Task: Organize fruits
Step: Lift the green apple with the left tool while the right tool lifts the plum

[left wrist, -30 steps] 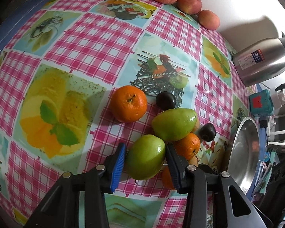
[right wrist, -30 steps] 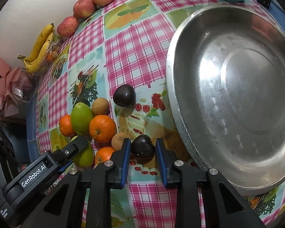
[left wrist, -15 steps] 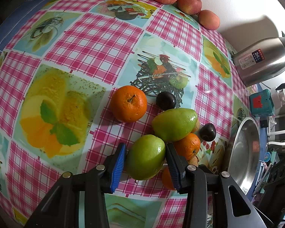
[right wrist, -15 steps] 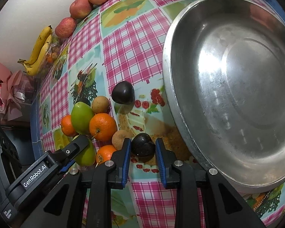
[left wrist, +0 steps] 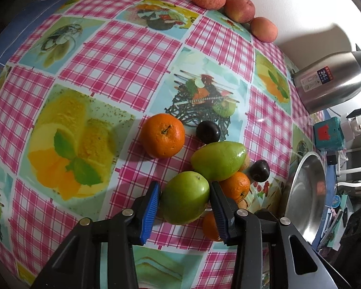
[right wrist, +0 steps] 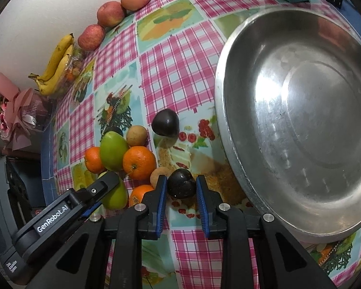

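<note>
Left gripper clamps a green mango at the near edge of the fruit pile: firm, waxy-slick and fairly heavy, I judge, so hold across its widest middle. Right gripper pinches a dark plum just left of the steel basin; light, smooth, bruisable, needs gentle pressure.

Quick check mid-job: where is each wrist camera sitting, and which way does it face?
Left wrist: behind the left gripper, facing the green mango between its fingers; black arms show.
Right wrist: behind the right gripper, facing a dark plum beside the steel basin; the left gripper shows at lower left.
Shared: fruit pile, three apples, basin.
</note>
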### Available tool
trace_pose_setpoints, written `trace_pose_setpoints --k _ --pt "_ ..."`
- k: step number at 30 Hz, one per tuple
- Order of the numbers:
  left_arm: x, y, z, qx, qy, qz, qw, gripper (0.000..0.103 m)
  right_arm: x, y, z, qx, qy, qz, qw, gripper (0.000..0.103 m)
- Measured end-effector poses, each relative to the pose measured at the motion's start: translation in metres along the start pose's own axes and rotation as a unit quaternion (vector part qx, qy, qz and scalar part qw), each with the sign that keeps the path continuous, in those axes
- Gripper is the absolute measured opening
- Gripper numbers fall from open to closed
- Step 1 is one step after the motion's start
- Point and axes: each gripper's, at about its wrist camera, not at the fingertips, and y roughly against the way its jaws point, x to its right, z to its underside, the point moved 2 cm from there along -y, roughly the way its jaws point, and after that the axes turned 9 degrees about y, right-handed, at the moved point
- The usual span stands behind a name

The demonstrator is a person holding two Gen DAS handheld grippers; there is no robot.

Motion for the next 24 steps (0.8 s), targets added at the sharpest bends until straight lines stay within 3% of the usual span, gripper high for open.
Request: trace_pose_setpoints --k 13,24 --pt "0.005 0.011 -0.001 0.018 -0.011 0.004 0.9998 0.043 -0.015 0.023 -0.007 0.035 0.020 -0.012 0.999 0.025" --pt "0.002 -0.014 0.002 -0.003 -0.014 -0.027 0.9995 0.043 -0.012 0.023 -0.005 0.034 0.018 -0.015 0.999 0.025"
